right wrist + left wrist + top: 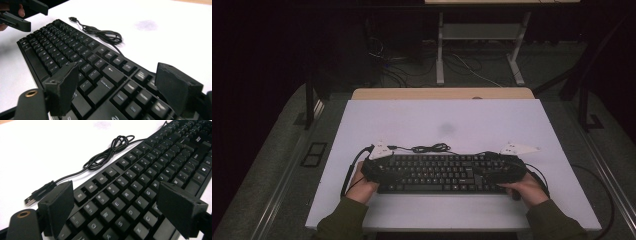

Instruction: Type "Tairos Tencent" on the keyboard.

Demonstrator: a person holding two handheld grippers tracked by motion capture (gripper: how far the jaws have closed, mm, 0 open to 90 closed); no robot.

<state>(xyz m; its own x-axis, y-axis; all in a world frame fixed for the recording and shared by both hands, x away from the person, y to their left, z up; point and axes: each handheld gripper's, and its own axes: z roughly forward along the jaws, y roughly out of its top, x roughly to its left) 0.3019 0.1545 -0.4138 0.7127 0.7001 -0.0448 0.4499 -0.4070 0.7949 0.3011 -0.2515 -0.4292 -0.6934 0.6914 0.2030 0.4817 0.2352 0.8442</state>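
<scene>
Both grippers spread wide over a black keyboard, one at each end.

Keyboard lies flat on the white tabletop, near the person's edge, long side across. Left gripper sits over the kbd's left end, jaws wide apart w/ letter keys showing between them, nothing pinched. Right gripper over the right end, jaws just as wide, larger keys & number-pad keys between, also holding nothing. Can't tell if jaw tips touch the keys. Left hand & right hand come in from the bottom, dark green sleeves. Kbd's thin black cable lies loosely coiled on the tabletop just behind the kbd, its USB plug resting loose near the left gripper. Faint grey smudge on the tabletop beyond the cable.
</scene>
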